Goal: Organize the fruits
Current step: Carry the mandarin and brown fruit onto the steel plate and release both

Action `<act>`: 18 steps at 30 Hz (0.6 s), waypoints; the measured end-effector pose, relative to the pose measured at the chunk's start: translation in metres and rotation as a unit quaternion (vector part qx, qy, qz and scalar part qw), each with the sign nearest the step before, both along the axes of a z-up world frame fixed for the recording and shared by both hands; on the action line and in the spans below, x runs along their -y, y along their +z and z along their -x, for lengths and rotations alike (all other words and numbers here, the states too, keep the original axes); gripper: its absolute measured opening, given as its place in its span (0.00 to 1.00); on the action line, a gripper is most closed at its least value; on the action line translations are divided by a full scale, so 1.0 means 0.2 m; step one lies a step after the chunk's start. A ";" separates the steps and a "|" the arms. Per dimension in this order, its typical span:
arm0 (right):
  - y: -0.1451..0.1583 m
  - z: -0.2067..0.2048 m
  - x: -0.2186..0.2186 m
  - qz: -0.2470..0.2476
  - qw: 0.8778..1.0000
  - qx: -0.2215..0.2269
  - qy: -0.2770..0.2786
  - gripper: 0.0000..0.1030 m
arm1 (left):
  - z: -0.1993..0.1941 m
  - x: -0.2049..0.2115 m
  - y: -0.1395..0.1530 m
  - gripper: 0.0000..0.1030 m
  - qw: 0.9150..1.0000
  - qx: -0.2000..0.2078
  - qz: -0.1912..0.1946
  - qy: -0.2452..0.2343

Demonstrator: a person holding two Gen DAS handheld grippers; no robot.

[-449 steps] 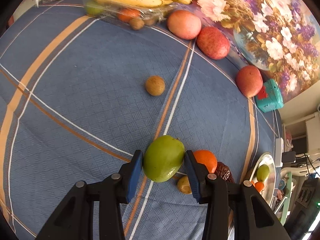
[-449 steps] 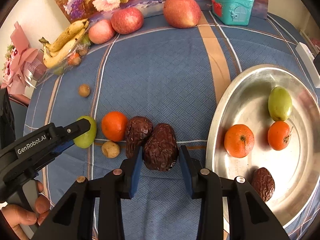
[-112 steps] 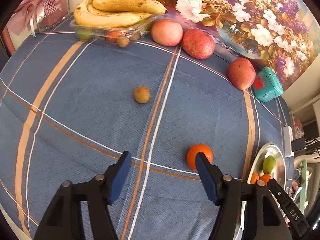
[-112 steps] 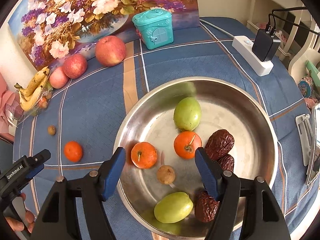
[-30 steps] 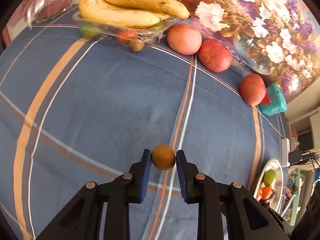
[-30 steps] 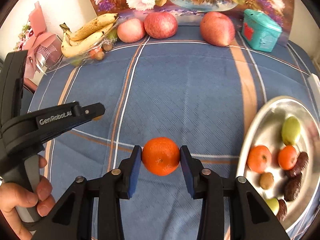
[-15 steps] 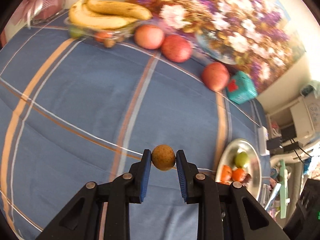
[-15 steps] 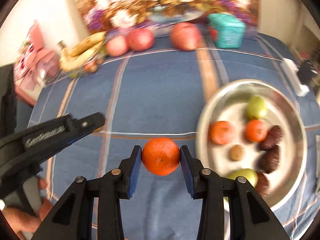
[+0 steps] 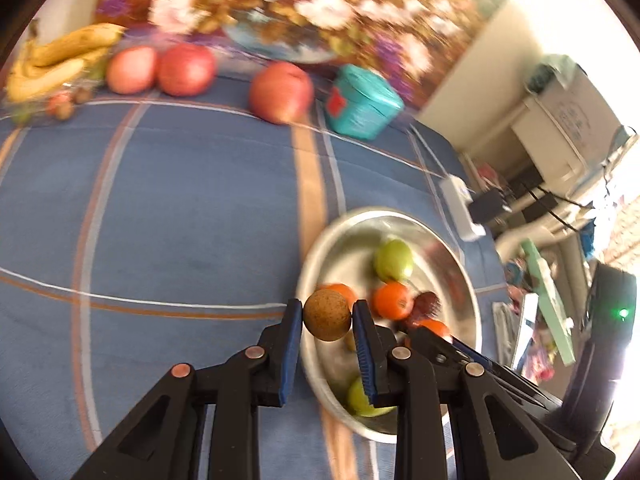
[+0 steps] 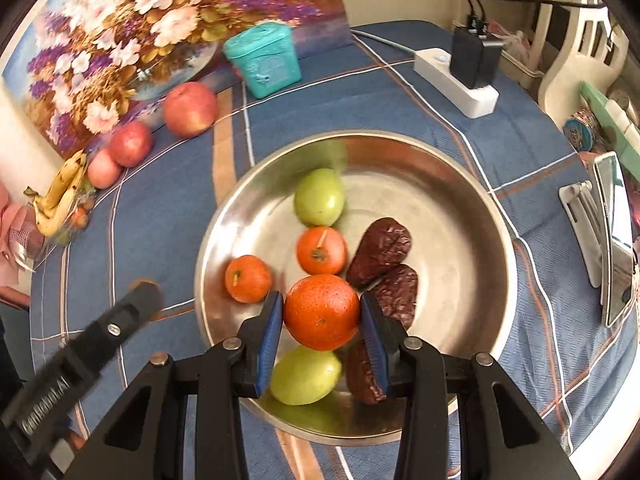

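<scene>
- My right gripper point(image 10: 322, 318) is clamped on an orange point(image 10: 321, 312), held above the near part of the metal bowl point(image 10: 472, 280).
- Below the orange, at the bowl's near edge, lie a green fruit point(image 10: 306, 376) and a dark wrinkled date point(image 10: 362, 374), partly hidden by my fingers.
- My left gripper point(image 9: 327, 320) pinches a small brown round fruit point(image 9: 327, 315), hanging over the bowl's point(image 9: 348, 224) left rim; in the right wrist view this gripper point(image 10: 138, 296) shows blurred just left of the bowl.
- Farther into the bowl sit two small oranges point(image 10: 248, 279) point(image 10: 321, 250), two more dates point(image 10: 380, 252) touching each other on their right, and a second green fruit point(image 10: 319, 197) behind them.
- The bowl rests on a blue plaid tablecloth point(image 10: 160, 208).
- Beyond the bowl stand a teal box point(image 10: 264, 62) and a white power strip point(image 10: 456, 82) with black adapters plugged in.
- Along the far edge, before a flower painting point(image 10: 160, 20), three red apples point(image 10: 190, 109) sit in a row, with bananas point(image 10: 60, 196) at the far left.
</scene>
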State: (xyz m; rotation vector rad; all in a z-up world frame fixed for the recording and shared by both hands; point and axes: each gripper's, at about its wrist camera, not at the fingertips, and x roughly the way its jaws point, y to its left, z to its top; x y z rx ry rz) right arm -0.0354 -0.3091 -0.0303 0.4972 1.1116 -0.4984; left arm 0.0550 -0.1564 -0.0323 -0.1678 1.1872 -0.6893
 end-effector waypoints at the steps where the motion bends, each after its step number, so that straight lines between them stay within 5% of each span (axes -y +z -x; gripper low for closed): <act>1: 0.00 0.00 0.01 0.000 1.000 0.000 -0.001 0.40 | 0.00 0.02 -0.01 0.27 1.000 -0.005 0.004 -0.005; 14: 0.01 0.00 -0.01 -0.004 1.000 0.003 0.000 0.42 | 0.01 0.01 -0.06 0.32 0.999 -0.033 -0.008 -0.011; 15: 0.01 0.00 -0.02 -0.002 1.000 0.004 0.002 0.42 | 0.01 -0.01 -0.05 0.36 0.999 -0.024 -0.024 -0.006; 17: 0.02 0.01 -0.03 -0.001 1.000 0.006 0.005 0.45 | 0.01 -0.05 -0.06 0.68 0.998 -0.005 -0.065 0.013; 18: 0.02 0.01 -0.04 -0.001 1.000 0.007 0.007 0.52 | 0.00 -0.09 -0.07 0.69 0.996 0.002 -0.088 0.030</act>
